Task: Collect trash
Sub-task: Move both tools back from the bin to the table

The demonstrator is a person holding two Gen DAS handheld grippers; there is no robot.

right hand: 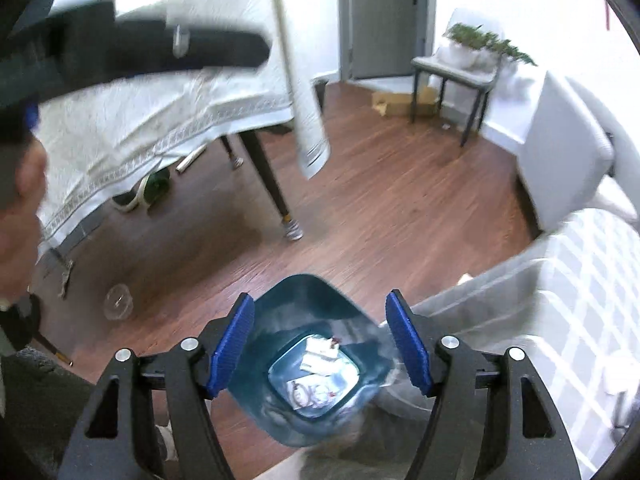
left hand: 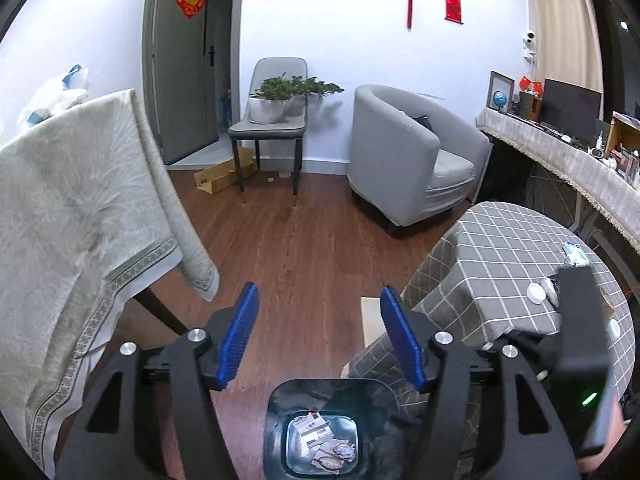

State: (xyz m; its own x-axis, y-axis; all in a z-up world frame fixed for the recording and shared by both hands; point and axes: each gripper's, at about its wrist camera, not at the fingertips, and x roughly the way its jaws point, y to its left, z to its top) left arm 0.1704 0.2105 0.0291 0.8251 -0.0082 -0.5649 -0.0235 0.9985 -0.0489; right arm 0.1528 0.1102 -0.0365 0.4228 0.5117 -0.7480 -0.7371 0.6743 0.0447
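Observation:
A dark teal trash bin [left hand: 280, 408] stands on the wood floor, with wrappers and paper scraps [left hand: 324, 442] at its bottom. My left gripper [left hand: 320, 336] is open and empty above the bin. My right gripper [right hand: 320, 340] is open and empty, directly over the same bin [right hand: 304, 304], with its trash [right hand: 316, 376] visible between the blue fingers [right hand: 232, 350]. White caps [left hand: 538, 292] and a crumpled wrapper [left hand: 574, 252] lie on the round checked table [left hand: 500, 248]. The right gripper's black body [left hand: 580, 352] shows at the right of the left wrist view.
A table under a pale cloth [left hand: 80, 208] stands on the left, its leg [right hand: 268, 176] near the bin. A clear plastic cup [right hand: 118, 302] lies on the floor. A grey armchair [left hand: 408, 152], a chair with a plant [left hand: 272, 120] and a cardboard box [left hand: 224, 176] stand farther back.

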